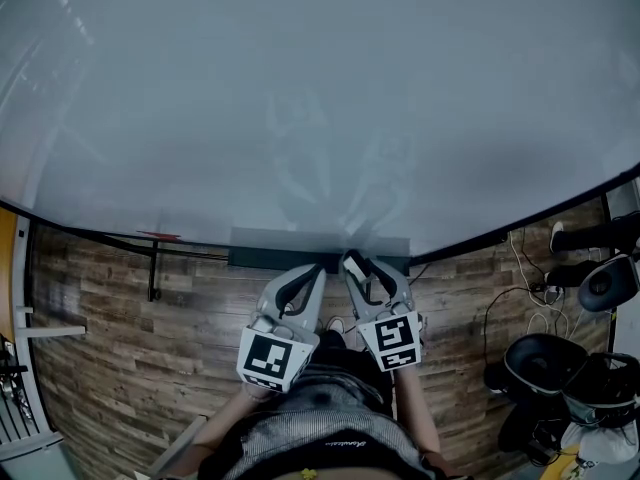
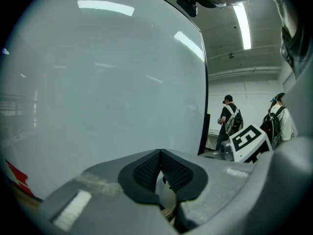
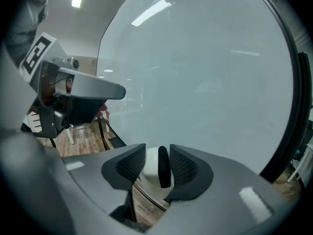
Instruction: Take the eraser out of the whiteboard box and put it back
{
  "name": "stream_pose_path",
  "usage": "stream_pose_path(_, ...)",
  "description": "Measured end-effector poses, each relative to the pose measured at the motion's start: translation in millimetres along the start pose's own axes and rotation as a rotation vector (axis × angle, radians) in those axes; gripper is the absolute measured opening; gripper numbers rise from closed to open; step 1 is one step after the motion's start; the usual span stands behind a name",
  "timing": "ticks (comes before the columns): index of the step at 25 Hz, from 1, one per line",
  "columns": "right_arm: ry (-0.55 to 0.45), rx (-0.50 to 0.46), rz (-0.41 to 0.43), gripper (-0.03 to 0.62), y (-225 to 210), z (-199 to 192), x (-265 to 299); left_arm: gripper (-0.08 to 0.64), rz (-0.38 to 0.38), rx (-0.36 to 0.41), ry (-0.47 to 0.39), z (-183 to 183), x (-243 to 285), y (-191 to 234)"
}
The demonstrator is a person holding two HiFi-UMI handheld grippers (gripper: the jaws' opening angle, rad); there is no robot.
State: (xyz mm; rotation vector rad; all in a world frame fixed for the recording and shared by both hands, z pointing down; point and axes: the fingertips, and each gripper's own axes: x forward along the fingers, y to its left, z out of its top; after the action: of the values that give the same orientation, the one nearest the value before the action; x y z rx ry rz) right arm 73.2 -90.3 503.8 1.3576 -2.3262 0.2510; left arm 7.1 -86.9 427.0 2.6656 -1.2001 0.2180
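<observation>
From the head view, a big pale whiteboard fills the top. A long dark grey whiteboard box sits along its bottom edge, above the brown wooden floor. The left gripper and the right gripper are side by side. Both point at the box, just in front of their tips. That is likely because the eraser lives in there. From up here I cannot pick the eraser out.

In the left gripper view, the two dark pads are pressed together at the tips with nothing pinched between them. Something pale shows through the small gap lower down, but I cannot tell what it is. This gripper looks like it is just waiting next to the other one and staying out of the way.

In the right gripper view, the pads are spread apart. The white eraser with a black stripe sits right between them, just past the tips and low down. I do not see the pads squeezing it. I think the gripper is held wide like this so that it can fit around the eraser before it closes. So the eraser is most likely not out of the box yet, and the taking-out step is only beginning. Next, the pads would need to shut gently on both sides of it.
</observation>
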Motion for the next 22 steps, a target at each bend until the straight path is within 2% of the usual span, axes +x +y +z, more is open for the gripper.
stream_pose_path(8, 0.037, 0.015, 0.03, 0.189, -5, -8, 13, 0.0, 0.009, 0.02, 0.01, -5, 1, 12)
stream_pose_path(13, 0.036, 0.015, 0.067, 0.19, -2, -6, 19, 0.0, 0.047, -0.033, 0.013, -2, -3, 16)
stream_pose_path(16, 0.038, 0.028, 0.071, 0.205, -6, -5, 26, 0.0, 0.057, -0.024, 0.018, -4, 0, 23)
stream_pose_path(19, 0.043, 0.039, 0.064, 0.229, -9, -6, 28, 0.0, 0.074, -0.05, 0.022, -4, 0, 25)
stream_pose_path(22, 0.06, 0.042, 0.083, 0.263, -7, -13, 29, 0.0, 0.066, 0.0, 0.021, -6, 1, 26)
